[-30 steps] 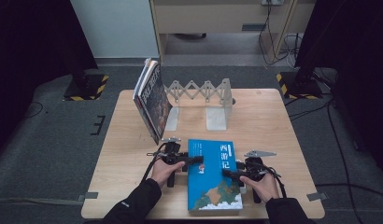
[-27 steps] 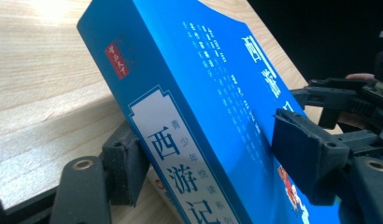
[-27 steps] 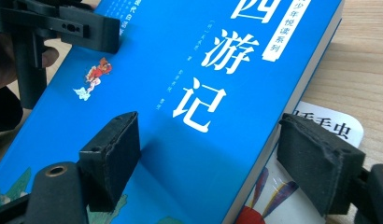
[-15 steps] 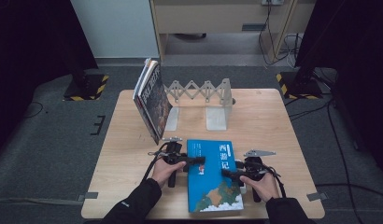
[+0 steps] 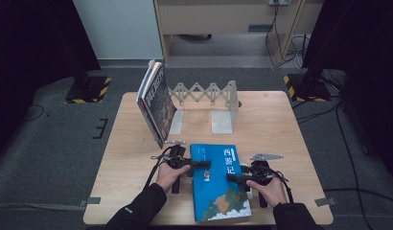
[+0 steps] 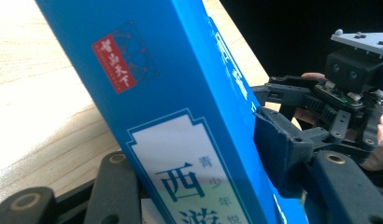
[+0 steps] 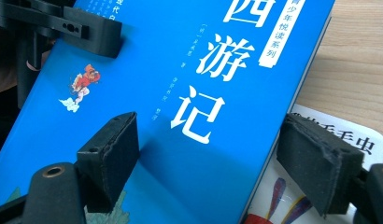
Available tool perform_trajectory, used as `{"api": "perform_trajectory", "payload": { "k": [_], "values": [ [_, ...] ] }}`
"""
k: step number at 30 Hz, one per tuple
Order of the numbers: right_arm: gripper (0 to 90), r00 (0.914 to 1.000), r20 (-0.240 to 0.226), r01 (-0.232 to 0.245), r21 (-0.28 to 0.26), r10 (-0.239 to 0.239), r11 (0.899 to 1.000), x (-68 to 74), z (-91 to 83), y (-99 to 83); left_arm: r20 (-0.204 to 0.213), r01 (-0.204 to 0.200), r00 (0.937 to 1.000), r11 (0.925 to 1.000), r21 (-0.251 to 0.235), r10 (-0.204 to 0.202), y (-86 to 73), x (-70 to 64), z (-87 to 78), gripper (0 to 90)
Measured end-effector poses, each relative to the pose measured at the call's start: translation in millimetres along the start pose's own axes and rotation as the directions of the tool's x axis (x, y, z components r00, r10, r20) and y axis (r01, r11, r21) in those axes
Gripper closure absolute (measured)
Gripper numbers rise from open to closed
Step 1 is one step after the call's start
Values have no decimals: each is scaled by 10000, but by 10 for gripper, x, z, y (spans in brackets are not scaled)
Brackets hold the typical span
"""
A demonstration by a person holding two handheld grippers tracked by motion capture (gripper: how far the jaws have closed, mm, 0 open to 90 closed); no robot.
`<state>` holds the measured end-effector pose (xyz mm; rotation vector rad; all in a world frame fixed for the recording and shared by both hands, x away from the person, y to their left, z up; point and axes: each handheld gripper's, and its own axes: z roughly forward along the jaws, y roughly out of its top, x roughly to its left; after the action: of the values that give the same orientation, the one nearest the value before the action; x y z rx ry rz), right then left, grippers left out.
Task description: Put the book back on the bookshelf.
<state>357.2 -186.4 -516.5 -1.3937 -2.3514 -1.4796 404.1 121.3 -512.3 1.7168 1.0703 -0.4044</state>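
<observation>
A blue book (image 5: pixel 218 179) with white Chinese characters lies at the front middle of the wooden table (image 5: pixel 281 134). My left gripper (image 5: pixel 202 164) is at its left edge. In the left gripper view, the left gripper (image 6: pixel 199 161) is shut on the blue book (image 6: pixel 180 116) at its spine, with one jaw on the cover and the other under it. My right gripper (image 5: pixel 231 178) is at the book's right edge. In the right gripper view, the right gripper (image 7: pixel 213 140) is open, one jaw over the blue cover (image 7: pixel 180 93) and the other past the edge.
A white booklet (image 7: pixel 339 140) lies under the blue book's right edge. Two or three books (image 5: pixel 156 103) lean at the left end of an expanding grey rack (image 5: pixel 209 93) with a metal bookend (image 5: pixel 223 120) at the back. Bare wood lies to the right and left.
</observation>
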Motion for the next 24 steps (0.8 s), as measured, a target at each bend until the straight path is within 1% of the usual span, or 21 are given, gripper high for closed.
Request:
{"api": "perform_trajectory", "payload": {
  "k": [2, 4, 6, 12, 14, 16, 17, 19, 21, 23, 24],
  "values": [
    [215, 10000, -7, -46, -38, 46, 10000, 4, -2, 3, 28, -7, 10000, 10000, 0, 7, 7, -16, -11, 488],
    [216, 10000, -34, -7, -71, 7, 10000, 2, -8, 9, 107, 87, 9999, 10000, -1, -87, 19, -34, -26, 501],
    [218, 10000, -54, -54, -174, 53, 9998, -2, -9, 17, 90, 24, 10000, 10000, -2, -24, 29, -58, -34, 510],
    [238, 9998, -76, -205, -342, 202, 9992, -4, -20, 25, 106, 86, 9999, 10000, 3, -86, 40, -101, -60, 524],
    [245, 9996, -94, -285, -312, 282, 9991, 0, -29, 39, 132, 2, 9999, 10000, 14, -2, 51, -121, -68, 528],
    [246, 9997, -93, -208, -335, 205, 9992, -1, -38, 56, 62, -119, 9999, 9999, 1, 119, 67, -151, -77, 532],
    [246, 9998, -106, -173, -328, 170, 9993, -3, -44, 66, 135, -111, 9998, 9999, 16, 111, 72, -161, -76, 533],
    [250, 9997, -126, -217, -365, 213, 9991, -3, -49, 79, 142, -194, 9997, 9998, -22, 194, 92, -180, -82, 534],
    [257, 9998, -123, -160, -403, 155, 9991, -1, -55, 100, 112, -241, 9996, 9997, -57, 241, 110, -203, -101, 537],
    [263, 9999, -102, -119, -502, 114, 9987, 14, -55, 125, 105, -432, 9990, 9990, -104, 433, 133, -214, -130, 541],
    [267, 9999, -99, -52, -524, 47, 9986, 19, -57, 144, 81, -403, 9992, 9990, -183, 404, 143, -232, -142, 543]
  ]
}}
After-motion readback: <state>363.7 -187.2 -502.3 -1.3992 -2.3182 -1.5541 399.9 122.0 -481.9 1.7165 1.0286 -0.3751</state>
